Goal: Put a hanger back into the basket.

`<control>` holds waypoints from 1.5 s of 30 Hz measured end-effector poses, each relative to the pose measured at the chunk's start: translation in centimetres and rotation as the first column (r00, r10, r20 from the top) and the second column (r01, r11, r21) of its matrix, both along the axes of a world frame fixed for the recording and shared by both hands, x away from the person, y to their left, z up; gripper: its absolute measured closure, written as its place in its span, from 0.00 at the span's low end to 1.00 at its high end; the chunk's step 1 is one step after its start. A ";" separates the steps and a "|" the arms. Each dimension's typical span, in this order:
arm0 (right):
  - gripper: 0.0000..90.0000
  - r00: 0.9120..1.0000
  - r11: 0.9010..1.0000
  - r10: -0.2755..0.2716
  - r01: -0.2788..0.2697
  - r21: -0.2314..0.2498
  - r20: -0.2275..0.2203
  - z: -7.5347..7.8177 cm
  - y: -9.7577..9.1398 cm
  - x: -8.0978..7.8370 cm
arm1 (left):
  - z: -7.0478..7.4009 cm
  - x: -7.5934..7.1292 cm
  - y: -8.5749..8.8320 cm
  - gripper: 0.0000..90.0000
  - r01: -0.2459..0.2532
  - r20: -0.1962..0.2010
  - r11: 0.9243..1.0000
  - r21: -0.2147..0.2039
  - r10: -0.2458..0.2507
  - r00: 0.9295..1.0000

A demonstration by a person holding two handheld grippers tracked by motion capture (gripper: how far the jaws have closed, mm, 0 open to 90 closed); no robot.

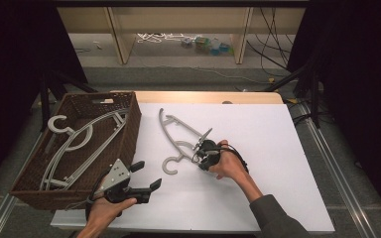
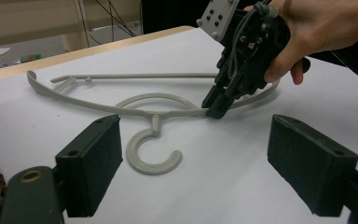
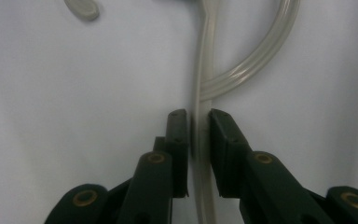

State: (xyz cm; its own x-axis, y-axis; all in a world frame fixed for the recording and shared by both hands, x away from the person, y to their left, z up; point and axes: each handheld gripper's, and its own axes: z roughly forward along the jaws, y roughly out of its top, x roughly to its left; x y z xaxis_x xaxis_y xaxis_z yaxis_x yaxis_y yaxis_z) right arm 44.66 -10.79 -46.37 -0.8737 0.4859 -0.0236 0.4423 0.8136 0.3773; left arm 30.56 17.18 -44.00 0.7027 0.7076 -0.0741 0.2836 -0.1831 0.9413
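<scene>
Lab-like recording space – black curtains (image 1: 10, 64), floor cables (image 1: 273, 44), white-topped table (image 1: 258, 198).

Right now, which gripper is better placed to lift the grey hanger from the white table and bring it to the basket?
The right gripper: its jaws already straddle the grey hanger arm, nearly closed. The left gripper is open and holds nothing, short of the hanger's hook, beside the wicker basket.

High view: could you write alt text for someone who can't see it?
On a white table, a person's right gripper pinches a grey hanger, while the left gripper hovers open. A brown wicker basket at left holds more hangers.
</scene>
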 end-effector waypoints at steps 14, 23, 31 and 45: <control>0.91 1.000 1.000 0.002 -0.002 -0.008 0.001 0.1 0.2 0.0 | 0.1 -0.1 -0.1 0.20 0.003 0.000 1.000 -0.002 -0.003 1.000; 0.92 0.999 0.999 0.031 -0.032 0.020 0.022 1.1 -0.6 -0.5 | 0.7 -0.1 -0.3 0.21 0.011 -0.011 1.000 -0.008 -0.011 1.000; 0.92 0.996 0.998 0.041 -0.045 0.038 0.081 2.5 -2.3 -1.9 | 1.8 -0.3 -0.7 0.21 0.016 0.020 1.000 0.015 -0.016 1.000; 0.92 0.987 0.993 0.095 -0.102 0.051 0.127 4.3 -4.4 -4.7 | 4.7 2.1 -2.6 0.22 0.098 0.018 0.982 0.159 -0.102 0.995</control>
State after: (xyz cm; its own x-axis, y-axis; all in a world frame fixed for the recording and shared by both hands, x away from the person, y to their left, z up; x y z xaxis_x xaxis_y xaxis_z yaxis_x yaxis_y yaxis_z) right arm 39.92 -15.20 -42.04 -0.9093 0.4014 -0.1096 0.3080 0.8264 0.4714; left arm 32.64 14.56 -39.31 0.7706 0.6352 0.0514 0.2327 -0.3555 0.9052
